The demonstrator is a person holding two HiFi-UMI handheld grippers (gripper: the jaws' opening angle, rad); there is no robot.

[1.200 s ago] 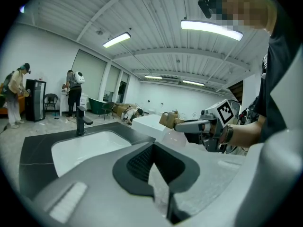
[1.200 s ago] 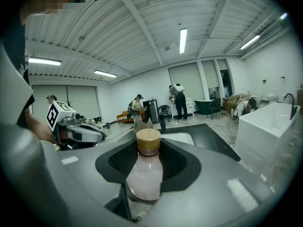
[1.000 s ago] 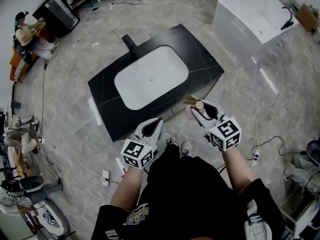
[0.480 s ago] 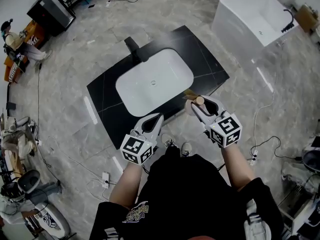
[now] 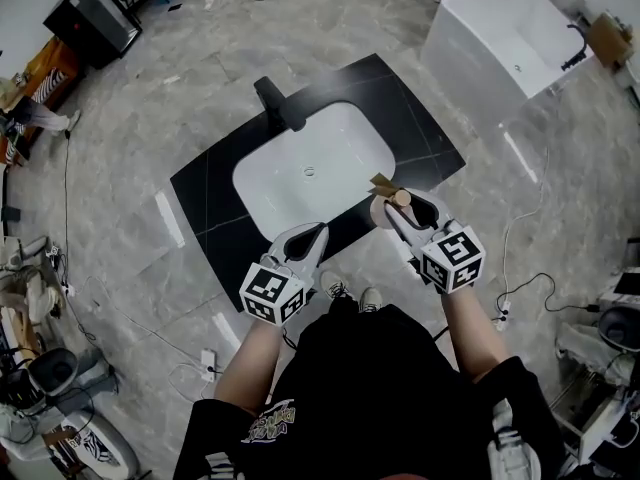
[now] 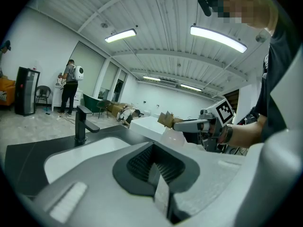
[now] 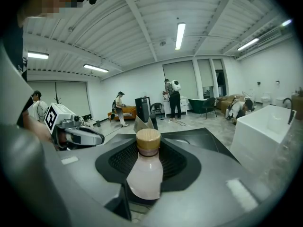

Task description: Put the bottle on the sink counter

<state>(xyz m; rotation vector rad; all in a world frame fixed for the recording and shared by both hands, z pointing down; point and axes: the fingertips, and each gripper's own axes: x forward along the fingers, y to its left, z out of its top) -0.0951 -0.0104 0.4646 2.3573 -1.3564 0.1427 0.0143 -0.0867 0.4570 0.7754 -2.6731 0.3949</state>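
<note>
— So, in the head view, where was it?
— The small pale-pink plastic bottle [image 5: 383,211] with a tan cap sat at the front edge of the black stone sink counter [image 5: 410,118], held in the right gripper [image 5: 398,204].
— Left gripper view?
— The left gripper [image 6: 155,174] had its jaws pressed together, empty.
— Right gripper view?
— Jaws clamped on the bottle's body, upright, cap uppermost.
</note>
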